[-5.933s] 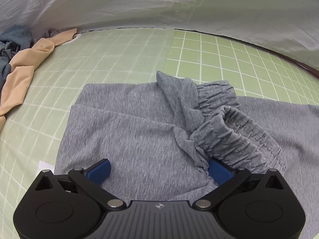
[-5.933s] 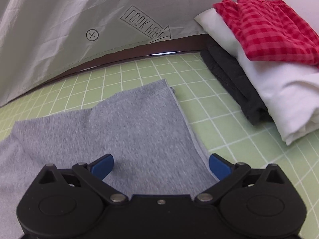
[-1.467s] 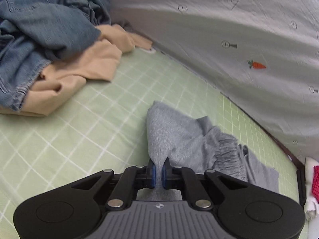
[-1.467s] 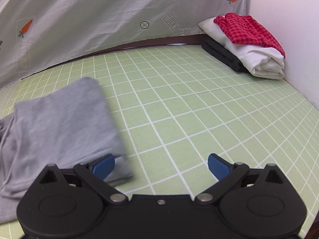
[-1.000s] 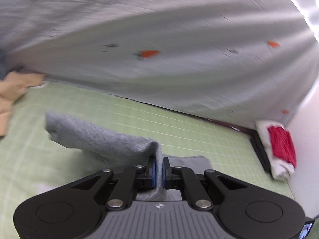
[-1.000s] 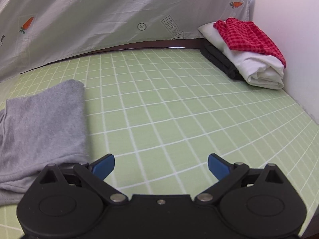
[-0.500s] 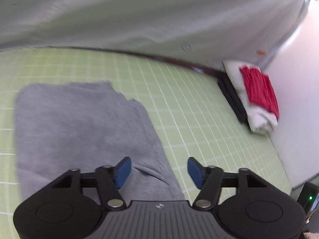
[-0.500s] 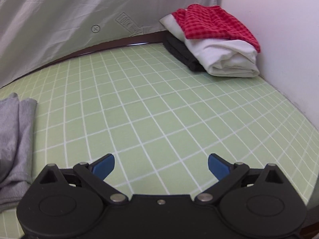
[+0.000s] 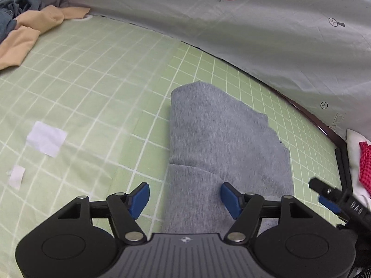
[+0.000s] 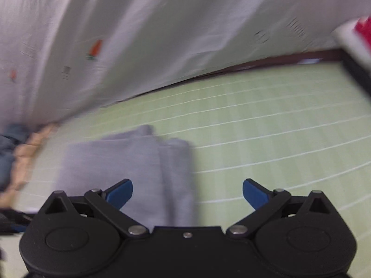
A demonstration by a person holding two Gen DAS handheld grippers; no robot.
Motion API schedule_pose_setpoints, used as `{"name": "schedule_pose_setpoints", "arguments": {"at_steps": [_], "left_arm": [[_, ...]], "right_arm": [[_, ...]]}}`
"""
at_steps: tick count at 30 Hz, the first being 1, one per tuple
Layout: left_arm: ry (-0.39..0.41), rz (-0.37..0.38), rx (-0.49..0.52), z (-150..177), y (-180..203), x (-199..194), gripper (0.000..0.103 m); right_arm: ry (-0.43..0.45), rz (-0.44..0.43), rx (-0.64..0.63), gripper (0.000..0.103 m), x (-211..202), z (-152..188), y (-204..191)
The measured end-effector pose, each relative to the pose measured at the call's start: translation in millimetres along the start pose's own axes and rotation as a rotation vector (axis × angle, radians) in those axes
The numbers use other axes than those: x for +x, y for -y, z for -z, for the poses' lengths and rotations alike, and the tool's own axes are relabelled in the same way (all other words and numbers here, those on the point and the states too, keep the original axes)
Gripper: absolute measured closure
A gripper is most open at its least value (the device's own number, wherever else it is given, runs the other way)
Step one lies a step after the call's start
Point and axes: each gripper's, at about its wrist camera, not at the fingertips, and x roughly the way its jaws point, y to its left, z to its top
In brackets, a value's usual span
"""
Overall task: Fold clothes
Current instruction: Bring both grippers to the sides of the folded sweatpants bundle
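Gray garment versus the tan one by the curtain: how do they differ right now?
The gray garment lies folded into a compact, flat-sided bundle mid-mat; the tan garment sprawls unfolded and rumpled at the mat's far edge. The gray one lies alone, while the tan one touches crumpled denim. Both rest on the green grid mat.

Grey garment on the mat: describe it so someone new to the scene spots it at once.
Start from the green grid mat in front of the white carrot-print sheet. The grey garment lies folded in a thick rectangle near the mat's middle, just ahead of the left hand-held gripper. Unlike the crumpled tan cloth and denim in the far corner, it is flat, plain heather grey.
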Motion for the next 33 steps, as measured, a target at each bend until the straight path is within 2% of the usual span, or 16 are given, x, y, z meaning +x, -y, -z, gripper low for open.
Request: {"name": "schedule_pose_setpoints", "arguments": {"at_steps": [1,2,4,6,9,13,16,23,25,27,28,29,30,31,32,33], "left_arm": [[-0.005,0.002,0.006,-1.5,0.1,2.2,0.030],[-0.009,0.002,0.014,-3.0,1.2,4.6,0.030],[-0.018,0.004,0.026,-4.7,2.7,8.2,0.029],[-0.023,0.007,0.028,-3.0,2.2,10.3,0.028],[-0.032,0.015,0.008,0.0,-1.6,14.6,0.024],[-0.039,0.026,-0.023,0.2,-5.6,17.2,0.022],[-0.033,0.019,-0.016,0.9,-3.7,16.9,0.021],[-0.011,0.051,0.009,2.2,0.2,11.0,0.022],[-0.025,0.068,0.015,2.2,2.9,14.0,0.021],[-0.043,0.077,0.028,2.1,7.2,19.2,0.021],[-0.051,0.080,0.035,2.1,9.3,21.9,0.022],[-0.057,0.086,0.044,1.6,11.1,23.8,0.022],[-0.061,0.094,0.053,0.8,12.6,25.3,0.021],[-0.066,0.102,0.063,0.0,14.1,26.7,0.021],[-0.072,0.109,0.070,-1.1,15.4,28.2,0.021],[-0.076,0.113,0.072,-2.2,16.2,29.7,0.021]], "right_arm": [[-0.029,-0.071,0.066,0.009,6.8,-1.0,2.7],[-0.053,-0.130,0.147,0.026,13.6,-0.4,7.1],[-0.091,-0.203,0.290,0.053,24.2,4.3,15.7],[-0.116,-0.204,0.316,0.054,29.0,9.8,15.7],[-0.130,-0.107,0.221,0.051,32.1,15.9,4.5],[-0.139,-0.088,0.152,0.050,36.6,19.5,-3.7],[-0.154,-0.113,0.050,0.098,33.6,15.6,-10.7],[0.064,-0.119,-0.053,0.099,-40.7,-8.3,-25.6],[0.050,-0.075,-0.005,0.099,-45.7,-9.0,-11.6],[-0.043,0.008,0.028,0.088,-31.9,-2.8,4.9],[-0.118,0.067,0.024,0.070,-19.3,3.6,12.3],[-0.157,0.111,0.037,0.068,-12.2,9.9,18.7],[-0.163,0.104,0.070,0.068,-11.2,14.0,24.6],[-0.151,0.070,0.110,0.062,-13.3,15.4,28.5],[-0.138,0.039,0.145,0.044,-15.3,16.5,31.7],[-0.127,0.031,0.144,0.036,-15.8,15.0,30.1]]}}
